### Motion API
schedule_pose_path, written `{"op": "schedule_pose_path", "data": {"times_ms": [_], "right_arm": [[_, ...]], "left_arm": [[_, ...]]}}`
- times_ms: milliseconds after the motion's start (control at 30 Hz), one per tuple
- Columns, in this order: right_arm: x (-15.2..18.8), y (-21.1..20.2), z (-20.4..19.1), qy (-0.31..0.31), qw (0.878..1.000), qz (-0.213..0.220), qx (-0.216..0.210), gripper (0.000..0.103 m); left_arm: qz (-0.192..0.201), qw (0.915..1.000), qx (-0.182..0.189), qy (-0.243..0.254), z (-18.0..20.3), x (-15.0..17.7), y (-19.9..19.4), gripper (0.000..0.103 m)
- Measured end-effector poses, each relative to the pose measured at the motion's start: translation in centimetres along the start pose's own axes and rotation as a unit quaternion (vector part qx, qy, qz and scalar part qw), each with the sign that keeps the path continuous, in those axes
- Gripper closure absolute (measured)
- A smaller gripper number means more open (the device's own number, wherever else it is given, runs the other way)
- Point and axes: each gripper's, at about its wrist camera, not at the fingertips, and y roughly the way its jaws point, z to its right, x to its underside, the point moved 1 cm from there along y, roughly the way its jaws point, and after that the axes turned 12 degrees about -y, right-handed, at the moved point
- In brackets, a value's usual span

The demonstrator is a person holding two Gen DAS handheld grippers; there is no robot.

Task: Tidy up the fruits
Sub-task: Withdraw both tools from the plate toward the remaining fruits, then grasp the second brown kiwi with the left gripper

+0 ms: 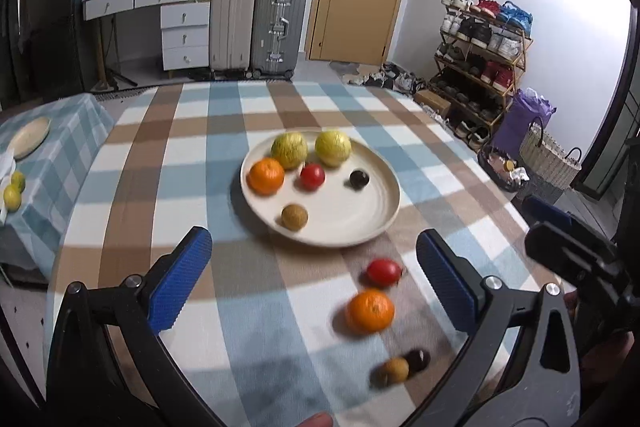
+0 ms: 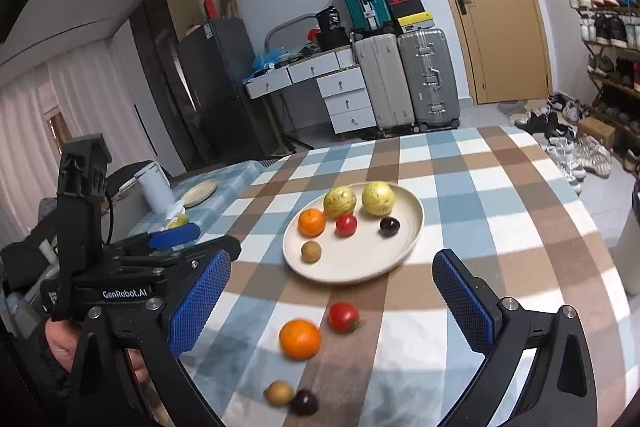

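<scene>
A cream plate (image 1: pixel 360 211) (image 2: pixel 360 259) sits mid-table with two yellow-green fruits (image 1: pixel 289 150) (image 1: pixel 333 147), an orange (image 1: pixel 265 175), a tomato (image 1: pixel 312 176), a dark plum (image 1: pixel 359 179) and a brown fruit (image 1: pixel 294 217) on it. On the cloth nearer me lie a tomato (image 1: pixel 384 271) (image 2: pixel 343 316), an orange (image 1: pixel 370 310) (image 2: pixel 300 339), a brown fruit (image 1: pixel 394 370) (image 2: pixel 279 393) and a dark plum (image 1: pixel 418 360) (image 2: pixel 304 402). My left gripper (image 1: pixel 316 283) is open and empty, short of the plate. My right gripper (image 2: pixel 332 301) is open and empty above the loose fruits.
A checked cloth (image 1: pixel 248 107) covers the table. A lower side table (image 1: pixel 60 155) at the left holds a small plate (image 1: pixel 30 137) and yellow fruits (image 1: pixel 12 197). Suitcases (image 1: pixel 256 27), a desk, a door and a shoe rack (image 1: pixel 480 67) stand beyond the table.
</scene>
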Motion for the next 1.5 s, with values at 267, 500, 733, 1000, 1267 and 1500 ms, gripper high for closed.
{"op": "schedule_pose_path", "data": {"times_ms": [267, 500, 733, 1000, 1267, 1500], "right_arm": [[2.9, -1.8, -1.3, -0.01, 1.0, -0.01, 0.008, 0.0], [4.8, -2.4, -1.5, -0.002, 1.0, -0.026, 0.006, 0.0], [6.0, -2.6, -1.5, 0.006, 0.999, -0.037, 0.005, 0.0], [7.0, -2.2, -1.4, 0.011, 0.999, -0.049, 0.003, 0.0], [7.6, -1.9, -1.1, 0.019, 0.998, -0.055, 0.001, 0.0], [8.0, -1.7, -0.9, 0.025, 0.998, -0.061, 0.0, 0.0]], "left_arm": [[-0.065, 0.9976, 0.017, 0.016, -0.4, 4.9, 0.5, 0.001], [-0.103, 0.9938, 0.025, 0.033, 0.0, 8.1, 1.6, 0.001], [-0.137, 0.9889, 0.042, 0.037, 0.2, 9.7, 2.8, 0.001], [-0.159, 0.9848, 0.06, 0.038, 0.4, 10.5, 3.7, 0.004], [-0.166, 0.9811, 0.09, 0.043, 0.5, 10.5, 4.1, 0.039], [-0.177, 0.9763, 0.113, 0.053, 0.9, 11.1, 4.3, 0.07]]}}
